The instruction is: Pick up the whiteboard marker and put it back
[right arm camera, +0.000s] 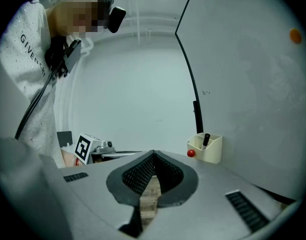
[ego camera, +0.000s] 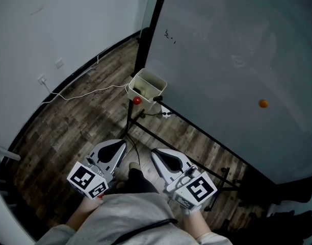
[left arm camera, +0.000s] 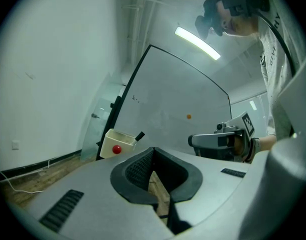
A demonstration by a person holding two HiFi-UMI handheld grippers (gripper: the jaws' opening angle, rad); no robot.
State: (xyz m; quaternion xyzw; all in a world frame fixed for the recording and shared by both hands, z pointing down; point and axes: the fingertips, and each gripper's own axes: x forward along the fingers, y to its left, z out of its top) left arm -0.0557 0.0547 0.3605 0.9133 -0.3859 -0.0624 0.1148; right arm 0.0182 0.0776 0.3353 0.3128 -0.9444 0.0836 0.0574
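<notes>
1. We hold the left tool (left arm camera: 153, 149) and the right tool (right arm camera: 154, 152) side by side over the wooden floor (ego camera: 79, 121). Each has its jaws pressed together with nothing between them.
2. The whiteboard marker (right arm camera: 206, 139) stands in the cream holder (ego camera: 148, 83) by the lower corner of the whiteboard (ego camera: 237, 55), well apart from both tools.
3. A red ball (ego camera: 137, 100) sits on the holder's front.

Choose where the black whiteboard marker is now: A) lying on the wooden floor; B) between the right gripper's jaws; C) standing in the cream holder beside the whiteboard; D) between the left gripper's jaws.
C: the marker stands in the cream holder, its black top poking above the rim.
</notes>
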